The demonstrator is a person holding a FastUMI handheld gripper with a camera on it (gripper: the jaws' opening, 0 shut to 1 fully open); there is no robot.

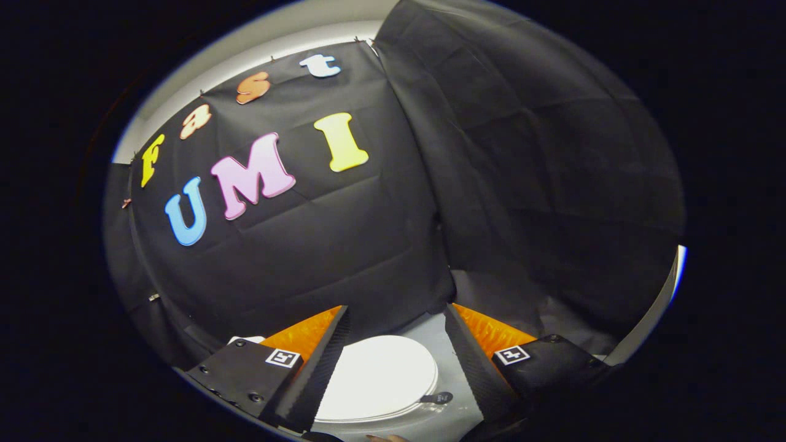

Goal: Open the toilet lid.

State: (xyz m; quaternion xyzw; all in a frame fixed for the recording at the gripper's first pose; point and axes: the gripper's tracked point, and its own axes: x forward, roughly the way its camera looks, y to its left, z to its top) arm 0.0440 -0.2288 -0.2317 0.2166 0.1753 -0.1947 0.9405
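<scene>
White, glossy and round, the closed plastic toilet lid (pixel 377 377) is lying flat between and just beyond the fingers; the gripper (pixel 393 368) is spreading wide and gripping nothing, probably lining up for the lid's edge.

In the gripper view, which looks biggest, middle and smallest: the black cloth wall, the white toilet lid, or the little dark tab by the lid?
1. Cloth wall, biggest.
2. Toilet lid, seen between the open gripper's fingers.
3. Dark tab, smallest.

The gripper (pixel 396 316) is hanging with fingers spread wide above the closed, round white toilet lid (pixel 377 376), lying between them
</scene>
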